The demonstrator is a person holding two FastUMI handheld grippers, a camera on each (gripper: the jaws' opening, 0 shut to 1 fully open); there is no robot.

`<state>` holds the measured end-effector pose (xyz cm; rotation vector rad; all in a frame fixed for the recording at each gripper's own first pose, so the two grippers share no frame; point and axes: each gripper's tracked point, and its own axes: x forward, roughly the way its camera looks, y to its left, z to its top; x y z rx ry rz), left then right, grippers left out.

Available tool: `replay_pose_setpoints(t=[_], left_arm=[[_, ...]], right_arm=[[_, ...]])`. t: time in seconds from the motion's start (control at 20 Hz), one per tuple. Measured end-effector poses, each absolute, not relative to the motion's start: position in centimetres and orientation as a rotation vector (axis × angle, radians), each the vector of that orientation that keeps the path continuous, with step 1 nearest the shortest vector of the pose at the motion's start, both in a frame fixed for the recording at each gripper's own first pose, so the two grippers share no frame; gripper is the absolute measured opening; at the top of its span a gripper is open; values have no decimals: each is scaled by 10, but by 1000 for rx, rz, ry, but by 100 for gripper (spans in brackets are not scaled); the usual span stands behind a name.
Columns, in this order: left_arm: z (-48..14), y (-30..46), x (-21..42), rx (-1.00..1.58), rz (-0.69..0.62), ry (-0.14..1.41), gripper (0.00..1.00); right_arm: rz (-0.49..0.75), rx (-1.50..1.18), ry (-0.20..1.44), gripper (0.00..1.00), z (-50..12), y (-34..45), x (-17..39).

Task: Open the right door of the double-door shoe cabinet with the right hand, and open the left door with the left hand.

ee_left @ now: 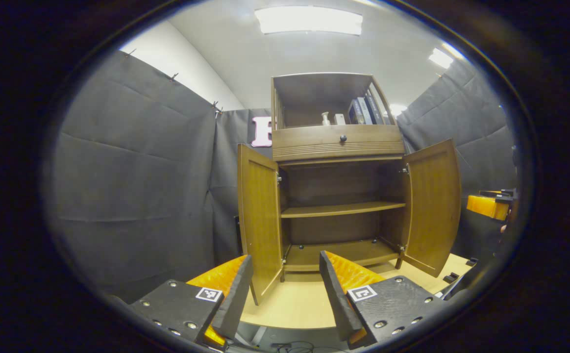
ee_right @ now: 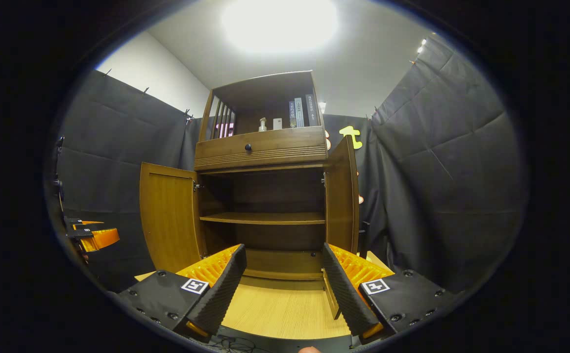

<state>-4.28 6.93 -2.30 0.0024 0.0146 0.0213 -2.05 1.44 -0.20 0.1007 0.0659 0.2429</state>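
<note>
The wooden shoe cabinet (ee_left: 337, 147) (ee_right: 262, 147) stands on a light wooden platform with both lower doors swung wide. Its left door (ee_left: 259, 220) (ee_right: 168, 220) and right door (ee_left: 433, 203) (ee_right: 342, 196) stick out toward me, baring a bare inner shelf (ee_left: 341, 210) (ee_right: 262, 218). My left gripper (ee_left: 285, 294) is open in front of the left door's lower edge, holding nothing. My right gripper (ee_right: 282, 289) is open just short of the right door's lower corner, also holding nothing. The right gripper (ee_left: 490, 203) appears at the left gripper view's right edge, and the left gripper (ee_right: 91, 235) at the right gripper view's left edge.
A drawer with a dark knob (ee_left: 343, 138) (ee_right: 248, 147) sits above the doors. The top shelf holds books (ee_left: 365, 110) (ee_right: 300, 112) and a small bottle (ee_left: 325, 118). Black cloth walls (ee_left: 133, 186) (ee_right: 441, 186) close in both sides. Cables (ee_left: 292, 347) lie below the platform (ee_left: 294, 304).
</note>
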Motion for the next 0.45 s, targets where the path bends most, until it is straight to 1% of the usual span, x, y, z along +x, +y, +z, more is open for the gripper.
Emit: replay_pose_setpoints(t=[0.35, 0.45], left_arm=[[-14, 83, -41, -10, 34, -21, 77], [-10, 75, -42, -12, 43, -22, 78]], right_arm=[[234, 92, 57, 97, 1, 20, -18], [234, 88, 54, 96, 2, 23, -17]])
